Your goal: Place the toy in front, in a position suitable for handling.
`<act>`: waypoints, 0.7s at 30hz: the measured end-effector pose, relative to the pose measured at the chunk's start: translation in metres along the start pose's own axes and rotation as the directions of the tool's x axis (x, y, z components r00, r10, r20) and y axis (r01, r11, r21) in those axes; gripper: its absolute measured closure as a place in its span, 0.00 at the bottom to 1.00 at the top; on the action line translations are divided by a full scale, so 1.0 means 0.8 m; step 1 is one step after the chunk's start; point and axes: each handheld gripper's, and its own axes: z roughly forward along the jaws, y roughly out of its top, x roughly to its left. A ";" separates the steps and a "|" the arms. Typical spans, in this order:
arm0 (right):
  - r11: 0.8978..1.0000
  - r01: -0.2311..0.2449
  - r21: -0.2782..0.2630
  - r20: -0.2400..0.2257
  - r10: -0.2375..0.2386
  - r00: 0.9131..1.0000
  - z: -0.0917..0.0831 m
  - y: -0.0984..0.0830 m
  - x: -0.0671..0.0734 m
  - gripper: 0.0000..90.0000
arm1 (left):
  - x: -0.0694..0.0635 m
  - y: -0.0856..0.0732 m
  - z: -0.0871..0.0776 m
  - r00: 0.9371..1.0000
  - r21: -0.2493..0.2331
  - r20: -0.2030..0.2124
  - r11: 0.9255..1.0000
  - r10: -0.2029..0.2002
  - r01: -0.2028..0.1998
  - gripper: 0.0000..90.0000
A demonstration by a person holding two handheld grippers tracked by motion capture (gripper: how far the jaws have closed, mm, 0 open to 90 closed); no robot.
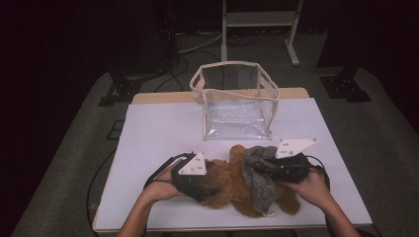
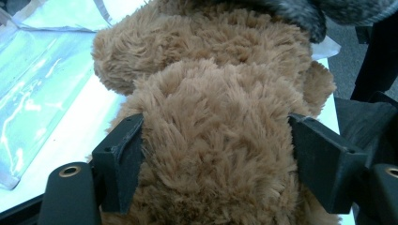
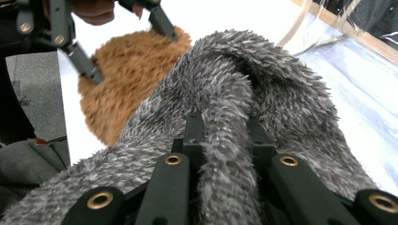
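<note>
White table (image 1: pixel 158 128): left gripper (image 2: pixel 216 154) clamps brown teddy bear (image 2: pixel 211 93); right gripper (image 3: pixel 225 136) pinches grey fuzzy cloth (image 3: pixel 263 75).

- Teddy bear (image 1: pixel 232 185) lies on table (image 1: pixel 158 128), near front edge.
- Knit garment (image 1: pixel 259 175) draped over bear's right part.
- Clear plastic bag (image 1: pixel 237 101) stands behind bear, toward table's far edge.

A clear plastic bag with cream trim (image 1: pixel 236 98) is standing open at the far middle of the white-topped table (image 1: pixel 153 133). Beyond that table, a pale metal stand (image 1: pixel 259 19) is rising from the grey carpet (image 1: pixel 74 128).
</note>
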 end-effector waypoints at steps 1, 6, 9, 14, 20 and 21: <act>1.000 0.002 0.001 0.002 -0.002 1.000 0.004 0.003 -0.002 0.84 | 0.000 0.000 0.000 1.000 0.001 0.001 1.000 0.001 -0.001 0.26; 0.999 -0.023 0.027 -0.033 0.024 0.999 0.023 -0.006 -0.002 0.83 | 0.003 0.000 -0.005 1.000 -0.005 -0.002 1.000 0.008 -0.008 0.23; 0.999 -0.035 0.008 -0.035 0.035 0.999 0.018 -0.016 0.003 0.84 | 0.005 0.002 -0.010 1.000 -0.009 -0.011 1.000 0.003 -0.003 0.16; 0.999 -0.037 -0.009 -0.040 0.036 0.999 0.008 -0.029 0.012 0.84 | 0.009 0.000 -0.017 1.000 -0.012 -0.010 1.000 -0.024 0.024 0.09; 1.000 -0.014 -0.012 -0.040 0.013 0.999 0.000 -0.034 0.026 0.84 | 0.015 -0.007 -0.018 0.997 -0.020 0.021 0.997 -0.077 0.077 0.03; 1.000 -0.015 -0.015 -0.043 0.014 0.999 -0.001 -0.036 0.028 0.84 | 0.015 -0.008 -0.017 0.996 -0.022 0.032 0.996 -0.082 0.083 0.03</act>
